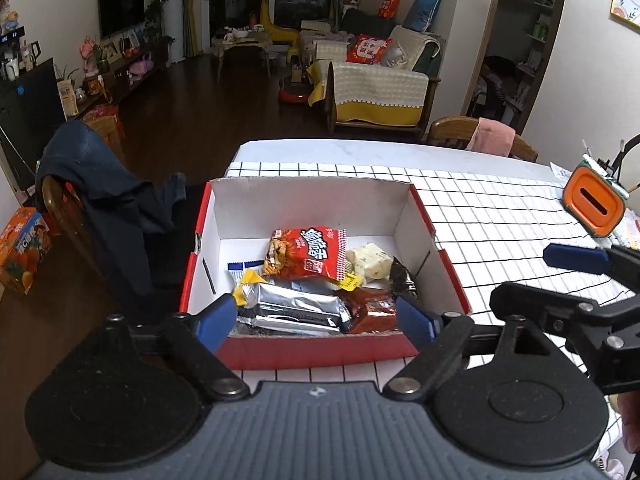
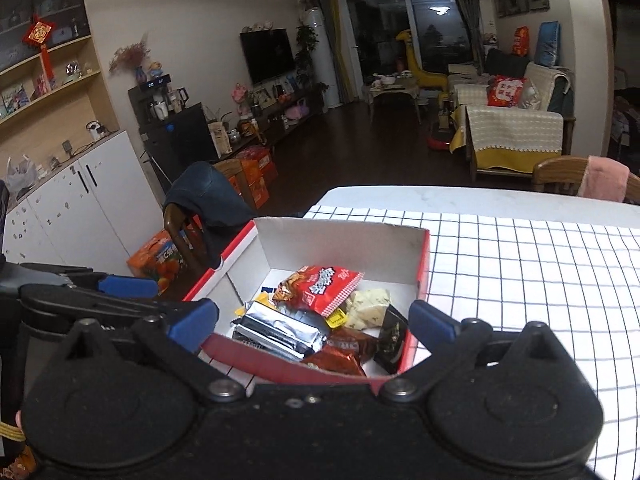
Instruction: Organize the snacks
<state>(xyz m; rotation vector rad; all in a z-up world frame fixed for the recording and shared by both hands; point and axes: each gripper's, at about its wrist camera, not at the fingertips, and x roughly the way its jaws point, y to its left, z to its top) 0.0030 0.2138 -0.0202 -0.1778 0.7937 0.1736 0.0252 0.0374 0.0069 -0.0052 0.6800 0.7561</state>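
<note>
We hold the left gripper point(image 1: 316, 318) spread wide over the near end of the red box point(image 1: 320, 354), nothing between its blue pads. Inside lie a red snack packet point(image 1: 308, 254), a silver wrapper point(image 1: 296, 310) and a pale bun point(image 1: 370, 266). The right gripper point(image 1: 560, 280) enters at right.

A home's living-dining room: sofa point(image 1: 376, 88), wall television point(image 2: 267, 55), and checked-cloth dining table point(image 2: 520, 264).

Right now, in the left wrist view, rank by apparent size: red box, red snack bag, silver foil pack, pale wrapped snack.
1. red box
2. red snack bag and silver foil pack: look alike, unranked
3. pale wrapped snack
</note>
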